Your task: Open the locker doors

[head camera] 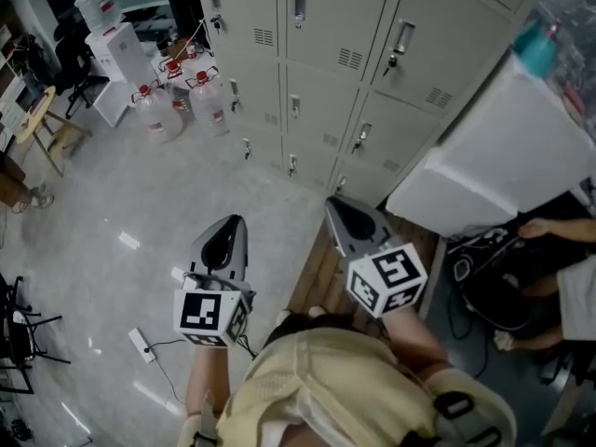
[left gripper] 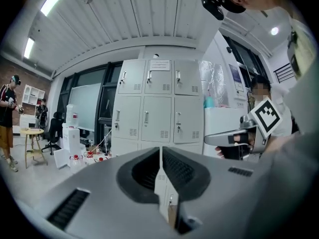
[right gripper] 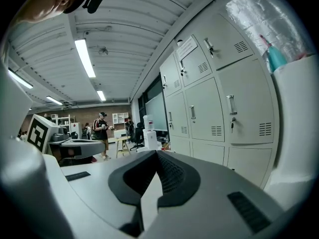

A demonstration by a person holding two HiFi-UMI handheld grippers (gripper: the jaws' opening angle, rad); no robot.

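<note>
Locker bank (head camera: 317, 63): pale grey metal, standing ahead of both hand-held grippers and well apart from them. It has three columns. Nine door handles are countable in the head view, and each door also has a small louvre vent. Every visible door sits flush and shut. Left hand-held gripper (head camera: 233, 226): jaws pressed together, nothing between them, aimed at the bank. Right hand-held gripper (head camera: 337, 208): jaws likewise pressed together and empty, lying nearer the right column. Ahead and left of the left hand-held gripper, at least three water jugs (head camera: 155, 110) with red caps stand on the floor at the foot of the left column. One white cabinet (head camera: 503, 156) stands just right of the right hand-held gripper, against the bank's right column. One teal bottle (head camera: 536, 49) stands on it. One seated person (head camera: 559, 277) is right of that gripper, and one power strip (head camera: 140, 343) lies on the floor left of the left one.
</note>
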